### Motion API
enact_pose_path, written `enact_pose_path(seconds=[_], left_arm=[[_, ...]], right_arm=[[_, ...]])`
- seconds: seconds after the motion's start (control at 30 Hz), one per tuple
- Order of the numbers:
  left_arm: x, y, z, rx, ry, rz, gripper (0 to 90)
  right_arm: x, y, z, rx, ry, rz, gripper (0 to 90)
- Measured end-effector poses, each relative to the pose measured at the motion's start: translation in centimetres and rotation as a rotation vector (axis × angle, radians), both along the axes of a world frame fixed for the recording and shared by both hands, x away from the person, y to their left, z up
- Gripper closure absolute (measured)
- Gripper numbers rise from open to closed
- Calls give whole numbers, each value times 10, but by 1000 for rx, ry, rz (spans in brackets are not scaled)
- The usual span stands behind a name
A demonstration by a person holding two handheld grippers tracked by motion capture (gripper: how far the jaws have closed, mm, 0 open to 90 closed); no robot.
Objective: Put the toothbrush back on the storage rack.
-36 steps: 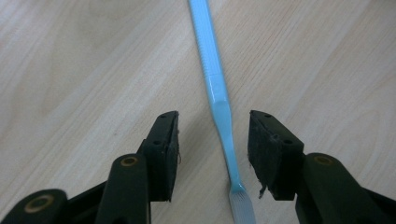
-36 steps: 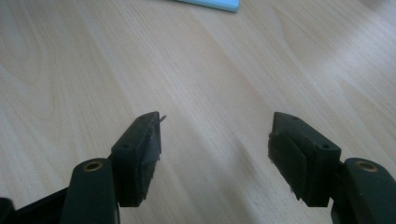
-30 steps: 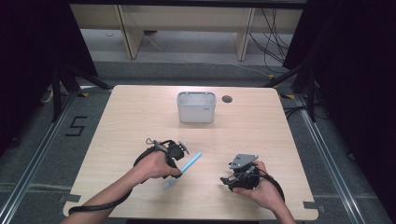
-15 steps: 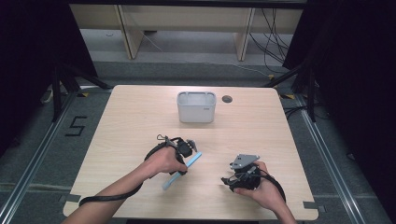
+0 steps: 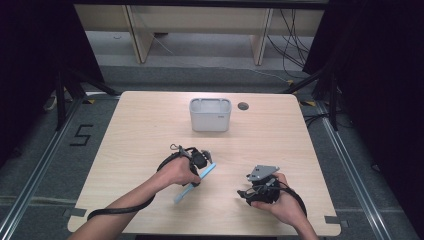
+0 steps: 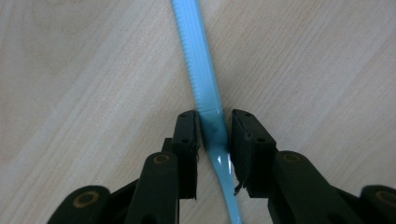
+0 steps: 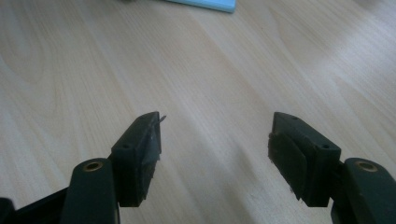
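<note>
the wooden worktop (image 5: pixel 140 130) carries a grey bin (image 5: pixel 210 114) at its far middle, well ahead of both claws, and a light blue toothbrush-like stick (image 5: pixel 192 184) lying flat right under the left claw (image 5: pixel 206 161). the likely job is to lift this blue stick and drop it into the bin, and it looks to be at its first step: the stick lies on the wood, not yet raised, and the bin stands well apart from it. what is done is the reach and most of the closing; what is left is the lift, the carry forward and the release.

the left claw's jaws have just been closing, with the stick's handle between them. in the left gripper view the blue stick (image 6: pixel 205 88) runs straight ahead from between the two pads (image 6: pixel 189 135); the pads sit tight on either side of the handle and appear to pinch it. the right claw (image 5: pixel 252 186) rests low near the worktop's near right edge, its jaws wide apart with nothing between them.

the high view gives the layout: the bin, both hands, and how far the stick must travel. the left gripper view gives the ribbed edge of the handle and the pads' contact, too small to read from above. the right gripper view (image 7: pixel 215 140) gives bare wood between its jaws and one blue end (image 7: pixel 205 4) of the stick far ahead.
</note>
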State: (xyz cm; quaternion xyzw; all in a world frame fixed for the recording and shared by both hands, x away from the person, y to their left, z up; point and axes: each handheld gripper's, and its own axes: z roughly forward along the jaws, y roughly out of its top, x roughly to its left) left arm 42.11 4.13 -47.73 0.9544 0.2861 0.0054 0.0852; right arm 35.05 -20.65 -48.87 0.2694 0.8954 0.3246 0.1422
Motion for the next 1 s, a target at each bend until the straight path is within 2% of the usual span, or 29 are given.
enact_pose_path(seconds=[0.07, 0.1, 0.17, 0.2, 0.3, 0.5, 0.63, 0.67, 0.73, 0.77, 0.83, 0.9, 0.93, 0.97, 1.0], left_arm=[[0, 0, 0, 8, -2, -11, 714], [0, -1, 1, 12, -2, -13, 714], [-1, -1, 1, 16, -7, -22, 721], [-2, -2, 0, 20, -23, -33, 730], [-4, -2, 1, 23, -24, -41, 753], [-9, -3, 0, 25, -59, -91, 779], [-13, -1, 1, 15, -53, -141, 780], [-15, 0, 3, 10, -54, -150, 780], [-19, 2, 7, 1, -63, -176, 780], [-22, 4, 9, -5, -67, -189, 780], [-28, 7, 13, -12, -68, -221, 780], [-34, 10, 18, -23, -78, -246, 780], [-38, 11, 20, -26, -79, -260, 779], [-41, 12, 22, -34, -87, -272, 779], [-44, 13, 23, -36, -90, -284, 780]], right_arm=[[0, 0, 0, -2, -1, 6, 350], [2, -1, -1, -6, -16, 25, 350], [2, -1, -1, -7, -22, 26, 350], [2, -1, 0, -9, -29, 31, 350], [2, -1, 0, -7, -29, 32, 350], [2, -1, 1, -3, -19, 25, 350], [2, -1, 1, -10, -20, 30, 358], [0, -1, 2, -18, 9, 9, 363], [0, -2, 2, -17, 11, 25, 370], [1, -3, 3, -34, 19, 40, 377], [2, -3, 4, -40, 18, 55, 380], [3, -3, 8, -62, 32, 118, 381], [2, -2, 9, -69, 56, 121, 382], [2, -2, 9, -69, 56, 121, 382], [1, 0, 10, -89, 80, 155, 383]])
